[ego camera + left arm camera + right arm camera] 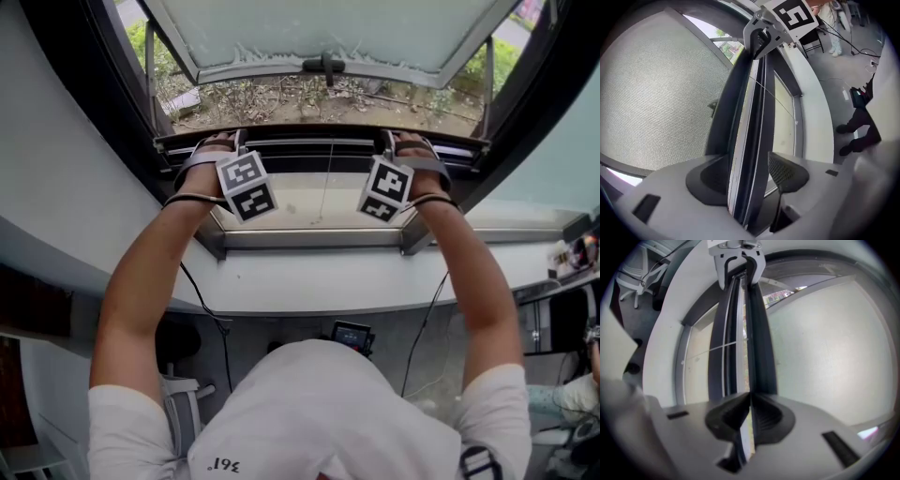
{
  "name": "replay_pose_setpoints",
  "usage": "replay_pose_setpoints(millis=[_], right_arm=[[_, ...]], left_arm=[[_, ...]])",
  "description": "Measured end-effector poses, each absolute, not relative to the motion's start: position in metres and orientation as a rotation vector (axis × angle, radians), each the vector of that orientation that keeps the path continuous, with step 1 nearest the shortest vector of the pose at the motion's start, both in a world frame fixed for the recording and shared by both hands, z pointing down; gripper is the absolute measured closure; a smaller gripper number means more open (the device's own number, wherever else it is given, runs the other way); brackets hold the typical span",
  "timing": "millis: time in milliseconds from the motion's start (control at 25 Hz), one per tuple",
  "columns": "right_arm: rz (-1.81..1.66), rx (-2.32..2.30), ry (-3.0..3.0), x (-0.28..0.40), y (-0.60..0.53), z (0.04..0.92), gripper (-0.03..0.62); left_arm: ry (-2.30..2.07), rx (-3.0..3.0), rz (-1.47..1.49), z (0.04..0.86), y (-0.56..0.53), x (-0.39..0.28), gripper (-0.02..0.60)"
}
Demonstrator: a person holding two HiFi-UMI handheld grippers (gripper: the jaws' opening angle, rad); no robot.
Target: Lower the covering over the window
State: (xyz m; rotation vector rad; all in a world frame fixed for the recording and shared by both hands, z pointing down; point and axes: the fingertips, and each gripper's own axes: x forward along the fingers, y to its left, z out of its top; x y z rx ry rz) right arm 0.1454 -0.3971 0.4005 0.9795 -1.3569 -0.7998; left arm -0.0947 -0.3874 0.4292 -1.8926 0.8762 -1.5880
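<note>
The covering's dark bottom bar runs level across the window opening, just above the sill frame. My left gripper grips its left end and my right gripper its right end. In the left gripper view the bar passes between the jaws of the left gripper, both pads against it. In the right gripper view the right gripper is shut on the bar's thin lip. A thin cord hangs from the bar's middle.
The window sash is swung outward, its handle at the middle. Below the bar lie the pale sill and a grey frame. Cables, a small screen and a white chair are on the floor.
</note>
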Motion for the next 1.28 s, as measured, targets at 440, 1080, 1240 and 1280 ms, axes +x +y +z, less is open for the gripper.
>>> replay_pose_setpoints(millis=[440, 1080, 1240, 1280], right_arm=[[-0.774, 0.952, -1.360, 0.145, -0.398, 0.416, 0.551], [-0.636, 0.770, -1.374, 0.146, -0.386, 0.454, 0.445], [-0.627, 0.764, -1.376, 0.145, -0.385, 0.468, 0.445], [-0.626, 0.764, -1.376, 0.145, -0.385, 0.470, 0.441]], left_arm=[[0.865, -1.885, -1.620, 0.443, -0.389, -0.095, 0.322], [0.825, -1.929, -1.661, 0.468, -0.385, -0.094, 0.322], [0.817, -1.949, -1.668, 0.481, -0.383, -0.094, 0.322], [0.818, -1.949, -1.669, 0.484, -0.384, -0.094, 0.321]])
